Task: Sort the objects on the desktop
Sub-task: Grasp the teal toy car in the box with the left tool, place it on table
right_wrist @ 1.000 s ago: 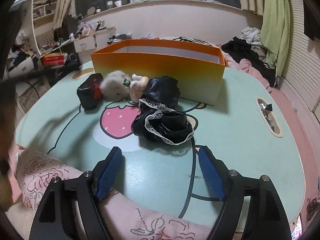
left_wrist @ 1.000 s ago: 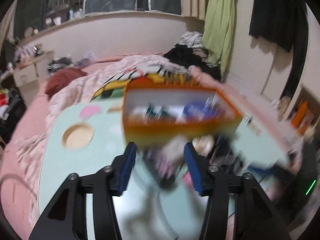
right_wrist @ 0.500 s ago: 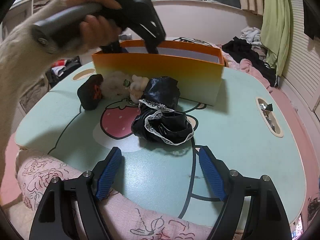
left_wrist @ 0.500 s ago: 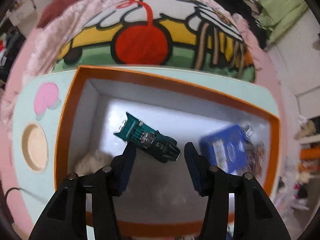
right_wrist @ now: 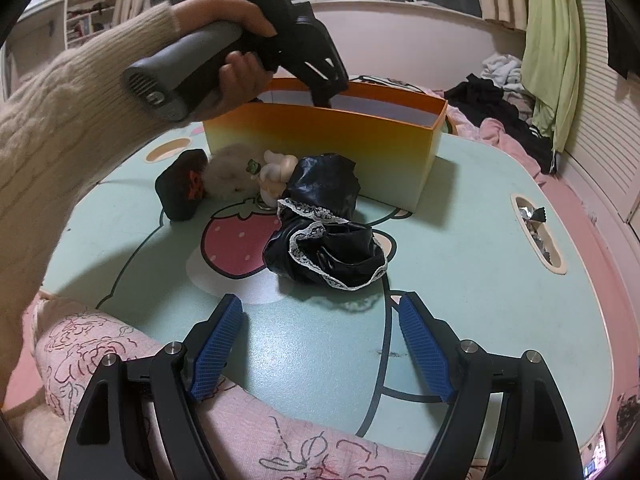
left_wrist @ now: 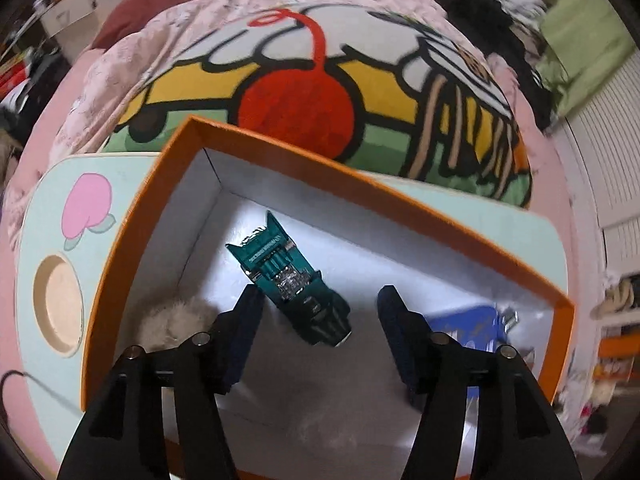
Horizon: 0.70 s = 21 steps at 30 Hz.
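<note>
Presently: left tongs (left_wrist: 318, 300) spread wide, holding nothing, tips down inside the orange box (left_wrist: 400, 188); seen from the right wrist view, the tongs' black body (right_wrist: 308, 64) angles into the box from above, gripped by a hand (right_wrist: 236, 68) in a cream sleeve.

Box contents: teal toy car (left_wrist: 290, 280) lying diagonally on the white floor between the spread fingers; pale fur piece (left_wrist: 172, 322) in the box's left corner; blue pack (left_wrist: 472, 328) toward the right end, blurred.

Box position: toward the far edge of the mint surface (right_wrist: 460, 240).

Outside the box, against its near wall: black pouch (right_wrist: 182, 186), furry toy (right_wrist: 230, 170), small doll (right_wrist: 276, 172), black lace-trimmed cloth (right_wrist: 328, 236) over the strawberry print.

Right tongs (right_wrist: 320, 344) wide apart, empty, above the surface's near edge.
</note>
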Each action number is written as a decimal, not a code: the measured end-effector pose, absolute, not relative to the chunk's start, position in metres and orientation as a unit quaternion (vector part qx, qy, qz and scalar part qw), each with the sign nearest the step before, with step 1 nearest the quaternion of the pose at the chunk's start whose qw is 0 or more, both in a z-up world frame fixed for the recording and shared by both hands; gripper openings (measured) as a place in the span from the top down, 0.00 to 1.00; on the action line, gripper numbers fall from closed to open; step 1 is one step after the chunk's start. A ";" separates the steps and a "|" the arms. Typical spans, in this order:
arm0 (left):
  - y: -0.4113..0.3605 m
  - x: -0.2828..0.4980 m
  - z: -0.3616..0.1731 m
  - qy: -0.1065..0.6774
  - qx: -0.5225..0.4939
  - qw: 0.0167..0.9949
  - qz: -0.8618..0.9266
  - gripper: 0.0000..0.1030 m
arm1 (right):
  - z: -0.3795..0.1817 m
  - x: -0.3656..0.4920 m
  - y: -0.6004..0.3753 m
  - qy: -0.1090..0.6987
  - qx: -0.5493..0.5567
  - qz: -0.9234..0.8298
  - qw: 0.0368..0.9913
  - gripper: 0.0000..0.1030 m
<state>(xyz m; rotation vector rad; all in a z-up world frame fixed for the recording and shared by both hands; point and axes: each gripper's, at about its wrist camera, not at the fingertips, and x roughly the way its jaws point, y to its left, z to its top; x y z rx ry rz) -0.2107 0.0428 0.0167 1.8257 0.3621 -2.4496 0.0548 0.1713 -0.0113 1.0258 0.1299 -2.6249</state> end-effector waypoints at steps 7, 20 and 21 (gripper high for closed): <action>0.027 -0.195 0.036 0.153 0.546 -0.044 -0.823 0.74 | -0.011 0.054 0.172 0.045 0.359 -0.919 0.160 0.22; -0.047 -0.003 0.083 0.084 0.393 -0.067 -0.913 0.73 | -0.011 0.054 0.172 0.045 0.359 -0.919 0.160 0.22; -0.053 -0.009 0.070 0.085 0.405 -0.065 -0.908 0.73 | -0.011 0.054 0.172 0.045 0.359 -0.919 0.160 0.22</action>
